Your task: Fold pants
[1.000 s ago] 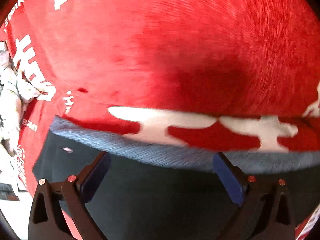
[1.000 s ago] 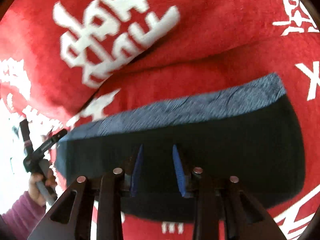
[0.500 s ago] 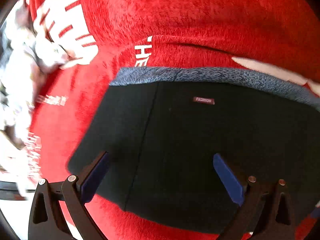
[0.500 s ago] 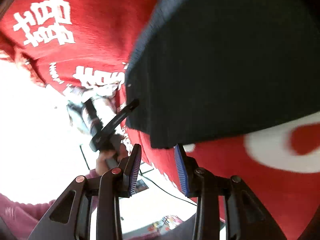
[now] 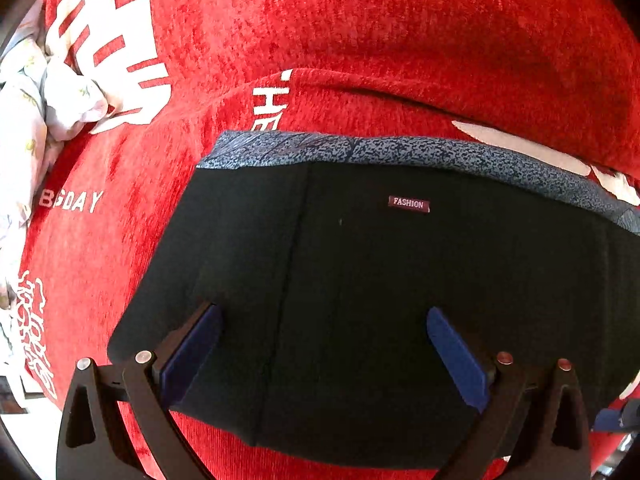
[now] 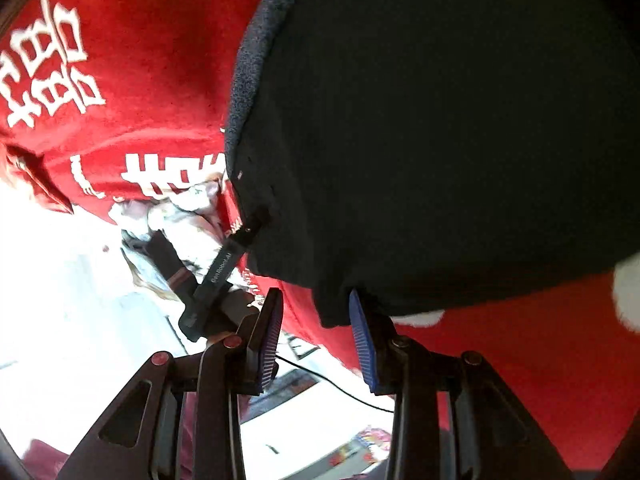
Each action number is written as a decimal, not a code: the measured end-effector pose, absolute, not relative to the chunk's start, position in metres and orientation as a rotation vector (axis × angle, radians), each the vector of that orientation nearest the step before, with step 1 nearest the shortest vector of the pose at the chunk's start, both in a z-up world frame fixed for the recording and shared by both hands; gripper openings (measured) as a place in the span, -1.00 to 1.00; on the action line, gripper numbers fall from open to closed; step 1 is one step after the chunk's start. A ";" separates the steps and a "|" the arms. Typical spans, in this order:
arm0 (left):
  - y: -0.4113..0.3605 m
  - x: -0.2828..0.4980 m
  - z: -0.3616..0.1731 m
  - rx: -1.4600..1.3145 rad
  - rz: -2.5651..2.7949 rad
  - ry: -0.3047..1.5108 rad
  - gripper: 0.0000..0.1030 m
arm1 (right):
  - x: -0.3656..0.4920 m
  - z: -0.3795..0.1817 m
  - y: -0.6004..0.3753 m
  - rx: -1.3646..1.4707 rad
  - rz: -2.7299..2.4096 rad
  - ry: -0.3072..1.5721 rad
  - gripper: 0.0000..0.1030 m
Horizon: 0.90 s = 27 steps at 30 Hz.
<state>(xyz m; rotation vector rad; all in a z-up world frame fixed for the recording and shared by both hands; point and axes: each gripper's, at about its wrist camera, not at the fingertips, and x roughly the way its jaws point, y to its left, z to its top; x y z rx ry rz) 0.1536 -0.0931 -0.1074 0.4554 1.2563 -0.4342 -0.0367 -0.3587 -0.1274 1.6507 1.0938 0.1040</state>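
The pants (image 5: 400, 300) are lying flat on the red blanket (image 5: 360, 40), already doubled into a compact dark block with the speckled grey waistband (image 5: 400, 150) along the far edge and a tiny "FASHION" tag (image 5: 409, 204) just under it. My guess is they're soft, light knit stuff: floppy, no stiffness, not slippery on that fuzzy blanket, nothing to break. Best bet is pinching at a corner or along a folded edge where the layers stack, since a single layer would just peel up.

The left gripper (image 5: 324, 344) hangs over the near part of the pants, its fingers spread wide with nothing pinched. The right gripper (image 6: 314, 332) is at the near corner of the cloth; its fingers are partly apart and aren't pressing on anything, one blue pad just beside the fabric edge.

Count: one pair of pants, one tag, one blanket with white lettering, two grippers, and one crumpled pale cloth (image 5: 48, 100) off at the blanket's left edge.
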 end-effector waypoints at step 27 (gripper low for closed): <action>-0.104 0.130 -0.075 0.453 -0.455 1.239 1.00 | -0.072 -0.094 -0.375 1.386 -0.064 1.200 -0.75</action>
